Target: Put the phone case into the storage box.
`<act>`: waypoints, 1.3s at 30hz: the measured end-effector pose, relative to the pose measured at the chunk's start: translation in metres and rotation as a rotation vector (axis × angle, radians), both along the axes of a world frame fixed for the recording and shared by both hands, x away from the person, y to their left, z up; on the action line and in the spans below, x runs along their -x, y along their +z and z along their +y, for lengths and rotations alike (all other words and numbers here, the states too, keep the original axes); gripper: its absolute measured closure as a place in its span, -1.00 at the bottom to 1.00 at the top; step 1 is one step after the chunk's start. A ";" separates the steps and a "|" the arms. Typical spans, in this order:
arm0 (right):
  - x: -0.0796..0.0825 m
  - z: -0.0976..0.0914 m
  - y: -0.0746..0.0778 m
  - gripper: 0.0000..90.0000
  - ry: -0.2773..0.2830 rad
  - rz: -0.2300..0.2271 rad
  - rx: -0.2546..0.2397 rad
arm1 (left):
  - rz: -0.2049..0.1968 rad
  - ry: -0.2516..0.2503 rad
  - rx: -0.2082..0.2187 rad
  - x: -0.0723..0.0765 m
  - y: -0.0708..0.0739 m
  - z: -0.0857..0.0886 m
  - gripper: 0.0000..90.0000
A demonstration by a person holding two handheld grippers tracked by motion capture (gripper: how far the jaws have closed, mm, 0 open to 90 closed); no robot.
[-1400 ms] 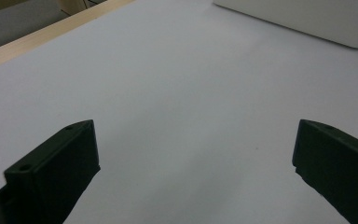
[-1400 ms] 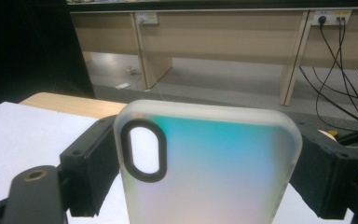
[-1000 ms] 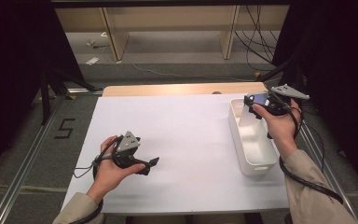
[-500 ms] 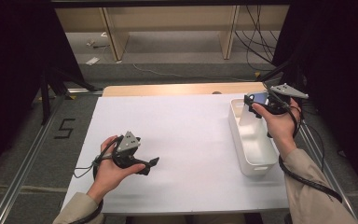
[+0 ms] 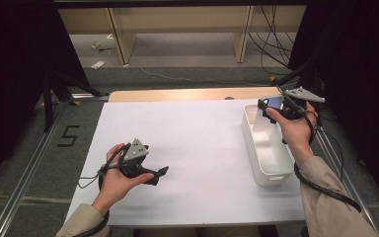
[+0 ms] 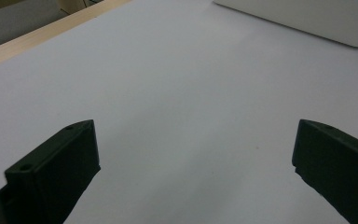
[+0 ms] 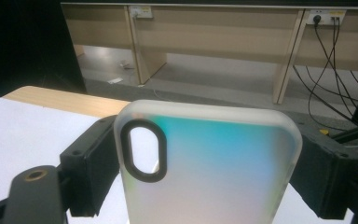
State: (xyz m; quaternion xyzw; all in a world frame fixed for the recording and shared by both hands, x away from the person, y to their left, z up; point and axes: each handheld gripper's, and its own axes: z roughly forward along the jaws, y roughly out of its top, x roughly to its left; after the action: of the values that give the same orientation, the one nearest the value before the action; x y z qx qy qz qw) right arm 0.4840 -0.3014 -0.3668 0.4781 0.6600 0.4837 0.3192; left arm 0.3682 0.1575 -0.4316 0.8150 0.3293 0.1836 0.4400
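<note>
1. At about 2 o'clock on the bench (image 5: 202, 143), we see the right gripper (image 7: 200, 163) raised over the far end of a white bin (image 5: 266, 153).
2. Its fingers (image 7: 86, 163) clamp the two side edges of a translucent phone case (image 7: 214, 172), which stands upright between them, camera cutout at upper left in the right gripper view.
3. Toward 8 o'clock, we see the left gripper (image 5: 162, 171) low over the white bench cover, pointing toward 3 o'clock.
4. Its fingers (image 6: 56, 168) stand wide apart with nothing between them.
5. We find the white bin ahead of them, well apart.
</note>
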 end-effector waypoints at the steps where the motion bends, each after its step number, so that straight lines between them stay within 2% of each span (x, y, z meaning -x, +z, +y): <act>1: 0.000 0.000 0.000 -0.59 -0.001 0.001 0.001 | 0.000 0.000 0.001 0.000 0.000 0.000 -1.00; 39: -0.016 0.003 -0.002 -0.59 -0.010 0.003 0.010 | -0.001 0.000 0.000 0.000 0.000 0.000 -1.00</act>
State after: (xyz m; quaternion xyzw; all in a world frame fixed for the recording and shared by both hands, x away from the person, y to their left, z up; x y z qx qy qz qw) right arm 0.5004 -0.2987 -0.3691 0.4806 0.6605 0.4780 0.3230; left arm 0.3686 0.1576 -0.4318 0.8148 0.3290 0.1841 0.4405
